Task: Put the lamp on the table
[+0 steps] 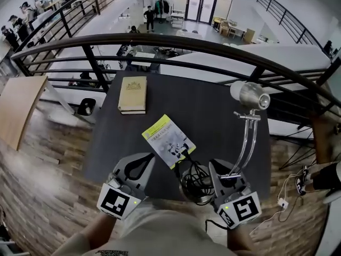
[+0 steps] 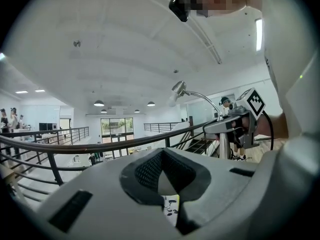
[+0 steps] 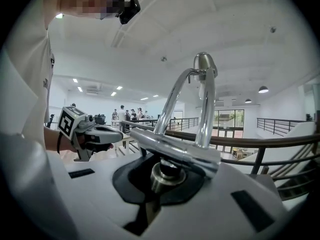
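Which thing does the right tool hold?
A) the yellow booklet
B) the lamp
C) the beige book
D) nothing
B: the right tool is closed on the base of the lamp, while the book and the booklet lie on the table.

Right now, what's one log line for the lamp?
lamp: upright, held | right gripper: shut on lamp stem | left gripper: shut, empty | table: book, booklet
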A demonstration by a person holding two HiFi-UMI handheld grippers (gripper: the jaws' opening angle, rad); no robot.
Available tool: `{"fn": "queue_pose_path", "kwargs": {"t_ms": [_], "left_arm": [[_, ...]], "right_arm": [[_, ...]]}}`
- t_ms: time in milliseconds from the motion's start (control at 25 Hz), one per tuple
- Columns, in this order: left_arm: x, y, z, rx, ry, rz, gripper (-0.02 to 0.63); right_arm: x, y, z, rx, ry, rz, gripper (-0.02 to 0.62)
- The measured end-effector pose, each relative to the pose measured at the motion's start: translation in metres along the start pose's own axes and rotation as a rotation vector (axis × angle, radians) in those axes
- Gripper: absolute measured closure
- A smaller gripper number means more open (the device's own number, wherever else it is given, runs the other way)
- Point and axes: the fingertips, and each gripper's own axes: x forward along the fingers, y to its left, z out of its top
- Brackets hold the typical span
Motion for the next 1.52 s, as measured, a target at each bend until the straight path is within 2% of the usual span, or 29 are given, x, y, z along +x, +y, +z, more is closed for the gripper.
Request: {"fn": "queue_pose_path", "kwargs": {"t_ms": [200, 440, 1000, 1240, 1360, 1520], "left_arm": [[0.012, 0.041, -0.002, 0.002, -0.007, -0.034, 0.601], [0.024, 0.059, -0.005, -0.004, -0.013, -0.037, 0.601], [0.054, 0.052, -0.02, -0.024, 0.055, -0.005, 0.601], [0.077, 0.079, -0.033, -0.027, 0.075, 0.068, 0.601], [0.094, 0.1, -0.036, -0.004, 0.076, 0.087, 0.601], [0.122, 0.13, -0.035, -0.019, 0.075, 0.113, 0.601]], "right_arm": [[0.038, -0.004, 0.017, 0.011, -0.006, -0.036, 0.597], [0.062, -0.011, 0.022, 0.007, 0.011, -0.033, 0.597], [0.101, -0.03, 0.007, -0.018, 0.056, 0.095, 0.597], [0.14, -0.055, 0.009, -0.008, 0.051, 0.13, 0.597], [0.172, -0.066, 0.016, -0.054, 0.047, 0.143, 0.597], [0.216, -0.08, 0.036, -0.146, 0.019, 0.149, 0.597]]}}
